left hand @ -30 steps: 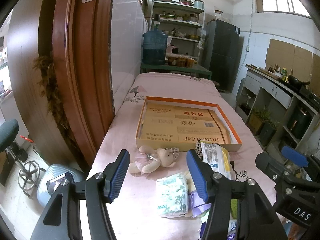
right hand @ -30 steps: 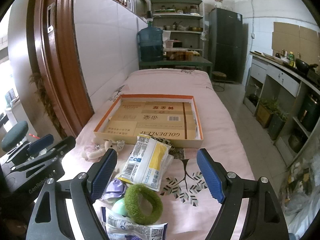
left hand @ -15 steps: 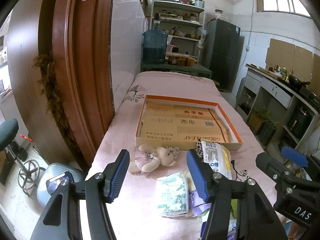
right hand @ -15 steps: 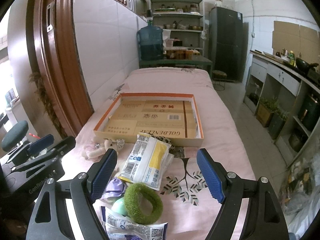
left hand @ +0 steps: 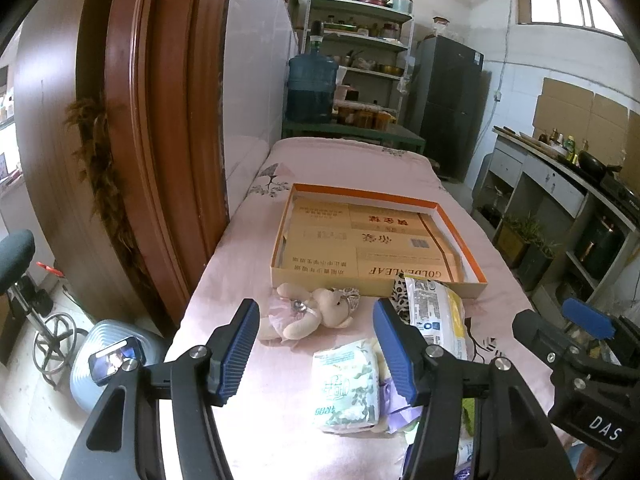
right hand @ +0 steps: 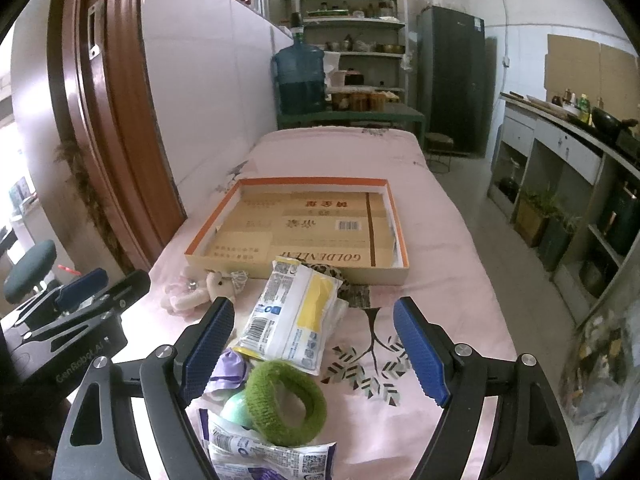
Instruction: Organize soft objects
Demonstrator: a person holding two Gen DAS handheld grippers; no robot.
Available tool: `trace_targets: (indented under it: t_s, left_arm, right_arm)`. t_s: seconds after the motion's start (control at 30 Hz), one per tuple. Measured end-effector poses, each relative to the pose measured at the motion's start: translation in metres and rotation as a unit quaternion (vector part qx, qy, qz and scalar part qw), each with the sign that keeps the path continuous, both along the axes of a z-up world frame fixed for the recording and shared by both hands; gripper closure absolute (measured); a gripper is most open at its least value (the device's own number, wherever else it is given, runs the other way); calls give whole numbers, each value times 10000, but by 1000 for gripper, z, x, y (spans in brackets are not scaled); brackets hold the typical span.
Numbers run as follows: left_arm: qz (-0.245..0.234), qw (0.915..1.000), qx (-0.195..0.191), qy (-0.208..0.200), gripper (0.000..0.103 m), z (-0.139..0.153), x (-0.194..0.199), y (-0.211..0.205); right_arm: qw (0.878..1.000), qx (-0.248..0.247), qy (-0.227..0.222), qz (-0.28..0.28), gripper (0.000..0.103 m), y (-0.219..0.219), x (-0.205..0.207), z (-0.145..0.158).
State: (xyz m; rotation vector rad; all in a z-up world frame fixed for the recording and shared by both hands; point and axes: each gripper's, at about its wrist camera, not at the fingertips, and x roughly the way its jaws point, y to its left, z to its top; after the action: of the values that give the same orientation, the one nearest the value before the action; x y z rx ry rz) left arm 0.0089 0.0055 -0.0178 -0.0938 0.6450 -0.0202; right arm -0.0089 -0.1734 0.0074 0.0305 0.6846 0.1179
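Observation:
A shallow orange-rimmed cardboard box (left hand: 380, 200) (right hand: 396, 216) lies on the pink bed, lined with flattened cartons. In front of it lie a small plush bunny (left hand: 308, 314) (right hand: 200, 288), a white and yellow packet (left hand: 436, 312) (right hand: 296, 316), a green floral tissue pack (left hand: 348, 384), a green fuzzy ring (right hand: 286, 396), a purple soft item (right hand: 230, 366) and a printed pouch (right hand: 260, 452). My left gripper (left hand: 316, 348) is open and empty, hovering just short of the bunny. My right gripper (right hand: 312, 352) is open and empty above the ring and packet.
A brown wooden door frame (left hand: 160, 120) stands at the left of the bed. A shelf unit with a water jug (right hand: 300, 76) and a dark fridge (right hand: 452, 76) stand beyond the bed's far end. A kitchen counter (right hand: 568, 148) runs along the right.

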Motion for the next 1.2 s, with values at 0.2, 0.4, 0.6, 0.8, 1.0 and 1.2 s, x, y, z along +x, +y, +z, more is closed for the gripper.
trace_targets:
  t_s: [0.2,0.4,0.6,0.8,1.0,1.2]
  left_arm:
    - [11,10000,19,2,44,0,0,0]
    - [2,10000,18,10,44,0,1,1]
    - [12,10000,27,28,44,-3,1,2]
    - [-4,10000,25,31,44,-3,1,2]
    - [-1,10000,26,33,44,-3,1,2]
    - [4,10000,27,32,44,-3,1,2]
  right_arm:
    - [10000,15,41,13,20,0,0,0]
    - [10000,23,38,8,20,-1,0,-1]
    - [10000,22,48,10,20,-1,1,-2]
    - [10000,31,62,12,20,-2,1,-3]
    - [10000,36,64,13,20,-2,1,-3]
    - [10000,32,61,9,20,-2,1,-3]
